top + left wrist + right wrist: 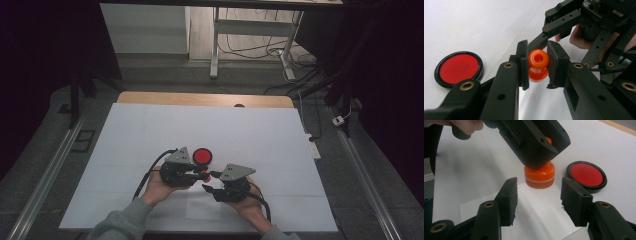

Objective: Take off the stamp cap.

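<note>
Left gripper (537, 66): clamping the orange stamp (538, 65) upright over the paper slip (531, 220), near the table's front edge; pressing straight down is advisable. Ink pad (202, 156): lying just beyond. Right gripper (537, 202): jaws standing apart, touching nothing. White table (150, 130): standing amid dark surroundings and floor cables (260, 47).

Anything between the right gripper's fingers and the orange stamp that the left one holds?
Nothing: in the right gripper view, bare white paper lies between the open right gripper and the orange stamp, which the left gripper clamps.
</note>
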A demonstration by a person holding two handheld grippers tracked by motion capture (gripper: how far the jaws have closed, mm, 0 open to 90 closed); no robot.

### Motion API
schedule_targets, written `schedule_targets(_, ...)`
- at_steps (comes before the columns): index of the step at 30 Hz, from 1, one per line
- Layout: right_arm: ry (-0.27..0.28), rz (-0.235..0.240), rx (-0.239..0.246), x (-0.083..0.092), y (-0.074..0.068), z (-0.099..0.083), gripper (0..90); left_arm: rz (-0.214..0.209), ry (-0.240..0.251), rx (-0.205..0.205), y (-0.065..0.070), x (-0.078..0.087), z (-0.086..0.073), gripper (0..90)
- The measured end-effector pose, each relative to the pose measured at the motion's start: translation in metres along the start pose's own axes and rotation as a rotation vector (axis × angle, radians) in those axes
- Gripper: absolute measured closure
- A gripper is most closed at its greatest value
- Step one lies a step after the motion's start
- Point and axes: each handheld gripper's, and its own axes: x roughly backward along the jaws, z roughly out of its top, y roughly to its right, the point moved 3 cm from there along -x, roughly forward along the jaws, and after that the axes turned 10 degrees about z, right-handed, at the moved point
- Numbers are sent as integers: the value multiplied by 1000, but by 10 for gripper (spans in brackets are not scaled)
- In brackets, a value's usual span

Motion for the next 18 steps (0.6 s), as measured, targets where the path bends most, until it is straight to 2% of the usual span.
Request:
schedule_targets(3,-5,-9,2,0,0,0,500,-1,0,0,0,0,0,723)
schedule_targets(18,4,6,-5,-3,0,1,584,-6,5,2,0,0,0,723)
